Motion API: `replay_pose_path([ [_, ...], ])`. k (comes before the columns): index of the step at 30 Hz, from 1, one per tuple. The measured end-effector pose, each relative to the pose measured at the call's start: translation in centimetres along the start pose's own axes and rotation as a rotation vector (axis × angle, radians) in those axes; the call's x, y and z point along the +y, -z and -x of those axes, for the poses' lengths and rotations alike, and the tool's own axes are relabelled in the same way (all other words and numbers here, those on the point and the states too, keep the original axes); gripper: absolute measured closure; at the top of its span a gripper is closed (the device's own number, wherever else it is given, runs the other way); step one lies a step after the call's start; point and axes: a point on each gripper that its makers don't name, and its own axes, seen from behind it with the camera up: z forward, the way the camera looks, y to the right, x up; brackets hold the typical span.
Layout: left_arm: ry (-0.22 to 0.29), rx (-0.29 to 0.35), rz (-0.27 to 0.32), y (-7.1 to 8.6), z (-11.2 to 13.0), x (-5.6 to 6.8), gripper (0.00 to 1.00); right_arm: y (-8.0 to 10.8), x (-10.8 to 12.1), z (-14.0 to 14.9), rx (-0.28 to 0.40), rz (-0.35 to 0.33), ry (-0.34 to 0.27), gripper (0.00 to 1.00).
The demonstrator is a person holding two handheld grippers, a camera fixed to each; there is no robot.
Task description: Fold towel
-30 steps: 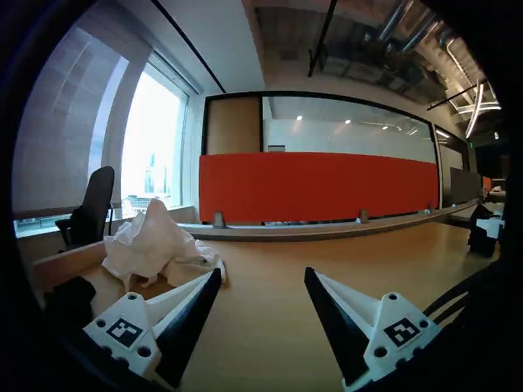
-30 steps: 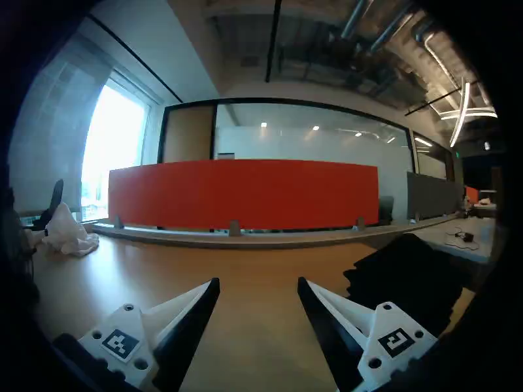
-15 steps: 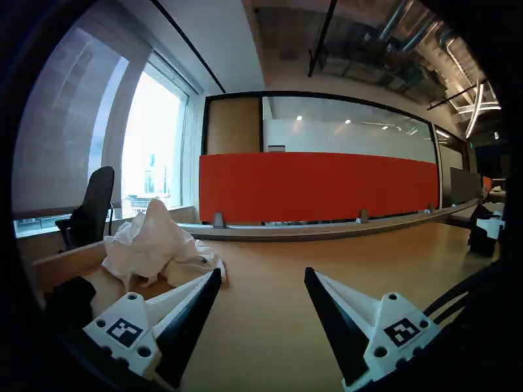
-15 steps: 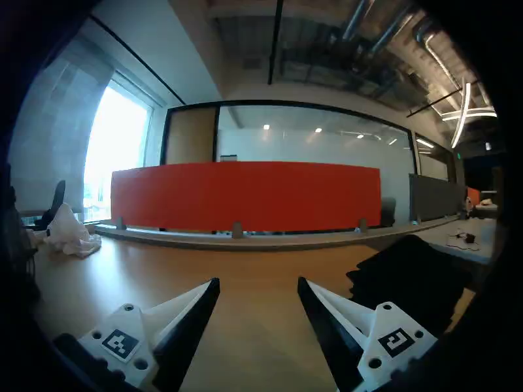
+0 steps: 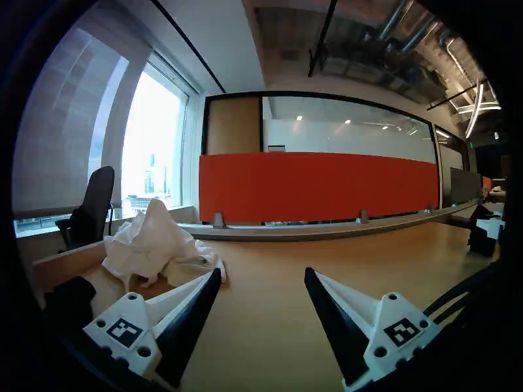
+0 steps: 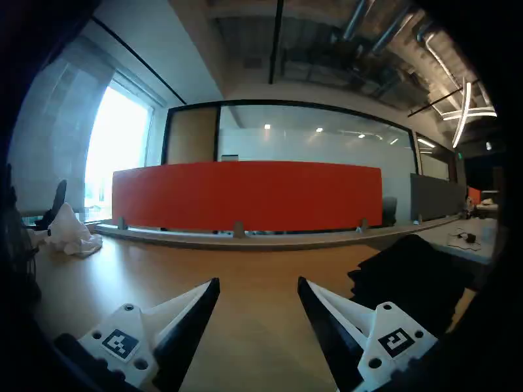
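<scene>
I'm looking across a long wooden desk (image 5: 274, 274) that is running up to a red divider panel (image 5: 314, 186). Daylight is pouring through a tall window (image 5: 153, 157), and a black office chair (image 5: 95, 209) is standing near it. Behind the panel a glass wall (image 5: 346, 134) is reflecting ceiling spots. Bare pipes (image 6: 366, 32) are running overhead near glowing light strips (image 6: 461, 108).

Your towel (image 5: 153, 245) is soft white cloth, crumpled and matt. The surface (image 5: 274, 326) is smooth pale wood with a faint sheen. Your left tongs (image 5: 261, 271) and right tongs (image 6: 258, 281) look like matt white plastic with black inner faces. The black pile (image 6: 412, 277) looks like matt cloth. The red panel (image 5: 314, 186) looks flat and matt.
</scene>
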Motion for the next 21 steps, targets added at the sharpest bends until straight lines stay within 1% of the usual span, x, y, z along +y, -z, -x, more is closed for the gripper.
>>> replay_pose_path([
  [21, 0.000, 0.000, 0.000, 0.01, -0.04, -0.02, 0.06, 0.01, 0.01, -0.02, 0.000, 0.007, -0.001, 0.08],
])
